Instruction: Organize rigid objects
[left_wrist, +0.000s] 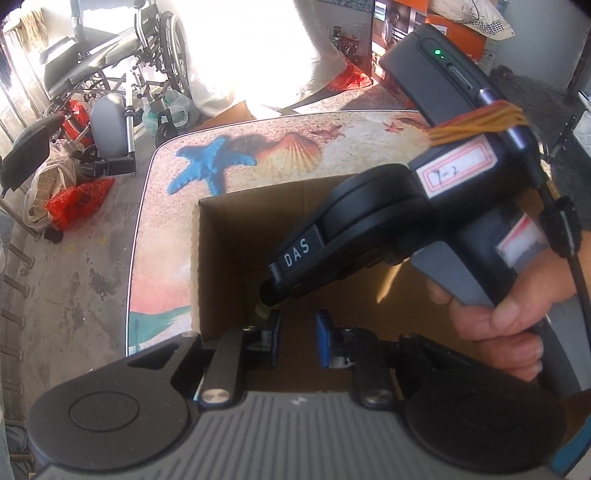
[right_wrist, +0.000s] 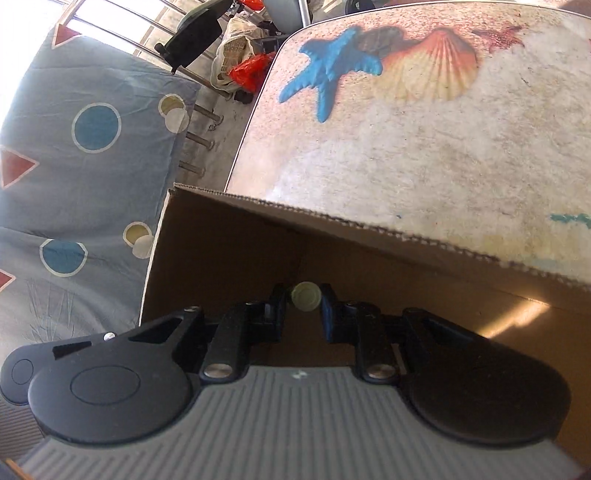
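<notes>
An open cardboard box (left_wrist: 197, 258) stands on a table (left_wrist: 332, 155) printed with a starfish and shells. My left gripper (left_wrist: 298, 334) hangs over the inside of the box, open by a narrow gap with nothing between its blue pads. A person's hand (left_wrist: 509, 321) holds my right gripper (left_wrist: 266, 301), which reaches down into the box from the right. In the right wrist view, a small pale green round object (right_wrist: 306, 295) sits between the fingertips of the right gripper (right_wrist: 304, 301), touching both. The box wall (right_wrist: 221, 251) rises just beyond it. The box floor is mostly hidden.
The table edge (right_wrist: 243, 140) lies left of the box, with concrete floor beyond. A wheelchair (left_wrist: 122, 62), red plastic bags (left_wrist: 79, 201) and stacked cartons (left_wrist: 454, 26) crowd the floor behind. A blue patterned cloth (right_wrist: 92, 166) hangs to the left.
</notes>
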